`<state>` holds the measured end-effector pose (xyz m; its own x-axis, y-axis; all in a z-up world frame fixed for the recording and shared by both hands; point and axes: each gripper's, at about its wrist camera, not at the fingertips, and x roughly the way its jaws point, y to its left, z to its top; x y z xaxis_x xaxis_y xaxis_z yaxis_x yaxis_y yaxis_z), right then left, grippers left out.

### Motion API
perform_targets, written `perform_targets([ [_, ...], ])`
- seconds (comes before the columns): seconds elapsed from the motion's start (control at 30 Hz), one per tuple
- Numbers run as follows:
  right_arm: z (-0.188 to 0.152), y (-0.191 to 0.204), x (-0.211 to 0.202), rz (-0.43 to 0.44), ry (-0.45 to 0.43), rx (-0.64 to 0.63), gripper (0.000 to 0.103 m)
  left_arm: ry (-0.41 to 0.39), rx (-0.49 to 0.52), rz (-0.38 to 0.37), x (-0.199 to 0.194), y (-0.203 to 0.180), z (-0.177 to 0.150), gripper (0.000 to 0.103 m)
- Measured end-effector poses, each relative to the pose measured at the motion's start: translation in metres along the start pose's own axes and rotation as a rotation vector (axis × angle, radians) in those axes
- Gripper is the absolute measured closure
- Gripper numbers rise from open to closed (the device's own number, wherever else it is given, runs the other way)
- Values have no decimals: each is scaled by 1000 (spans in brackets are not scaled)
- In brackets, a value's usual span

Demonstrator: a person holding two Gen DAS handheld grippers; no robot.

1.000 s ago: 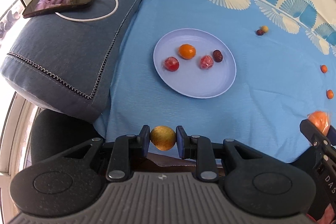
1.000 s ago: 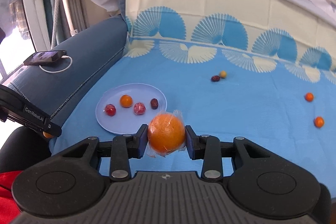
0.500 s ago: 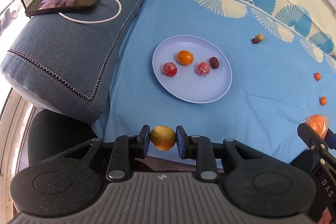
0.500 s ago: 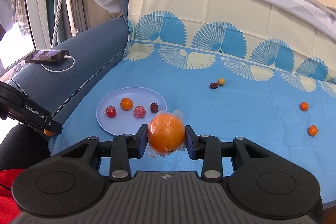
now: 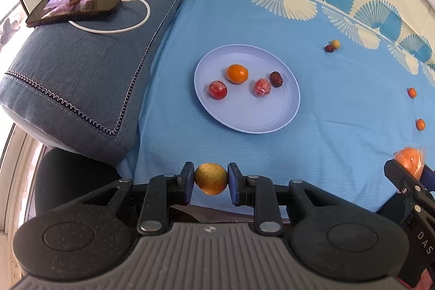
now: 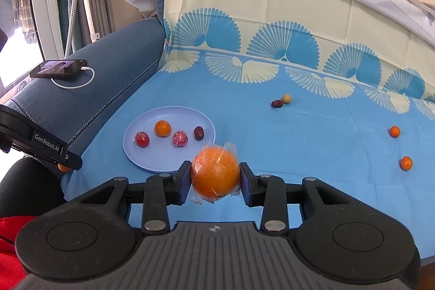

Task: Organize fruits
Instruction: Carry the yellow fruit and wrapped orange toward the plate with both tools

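Left wrist view first: my left gripper (image 5: pixel 211 183) is clamped on a small yellow-green fruit (image 5: pixel 211 178), pads pressed to both its sides, and that grip looks just as it did a second ago. What has changed is the framing: the lilac plate (image 5: pixel 274 124) sits a touch lower in the picture than before, so I read a slight tilt of the wrist, nothing more. The plate lies on the blue cloth (image 5: pixel 339 105) ahead of me with four pieces on it, a small orange one (image 5: pixel 237 74), two red wrapped ones (image 5: pixel 217 90) and a dark date (image 5: pixel 276 79). At the right edge I see my right gripper (image 5: pixel 407 167) with its load. Over to the right wrist view: the fingers (image 6: pixel 182 181) here are closed on a wrapped orange (image 6: pixel 215 173), plastic crinkled round it, held above the near rim of the plate, same as a second back. The scene has slid down a little in this view too. Loose pieces remain on the cloth: a dark one and a yellow one (image 6: pixel 286 99) touching each other further back, and two small orange ones (image 6: pixel 406 162) well off to the right. A phone (image 6: pixel 58 67) charges on the sofa arm. So, both hands loaded and steady; my judgement is that the next step is setting these two down on the plate, then going for the four stragglers.
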<state>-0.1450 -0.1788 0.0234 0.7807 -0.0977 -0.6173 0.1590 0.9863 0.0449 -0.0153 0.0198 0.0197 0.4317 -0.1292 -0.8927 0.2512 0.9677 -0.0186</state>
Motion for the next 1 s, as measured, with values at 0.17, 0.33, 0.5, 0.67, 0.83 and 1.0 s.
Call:
perform_targets([
  [0.17,0,0,5,-2,13,4,64,10,13,-3,6,-1,1,74],
  [0.33,-2,0,10,-3,27,4,64,24,26,-2,12,-2,3,74],
  [0.5,0,2,17,-3,43,-2,64,22,40,-5,17,-3,7,74],
  [0.67,1,3,27,1,62,-8,64,30,51,-10,24,-5,14,74],
  [0.83,4,5,41,8,80,-11,64,42,62,-20,33,-8,25,74],
  [1.0,10,8,59,24,94,-11,64,53,76,-30,45,-14,40,74],
])
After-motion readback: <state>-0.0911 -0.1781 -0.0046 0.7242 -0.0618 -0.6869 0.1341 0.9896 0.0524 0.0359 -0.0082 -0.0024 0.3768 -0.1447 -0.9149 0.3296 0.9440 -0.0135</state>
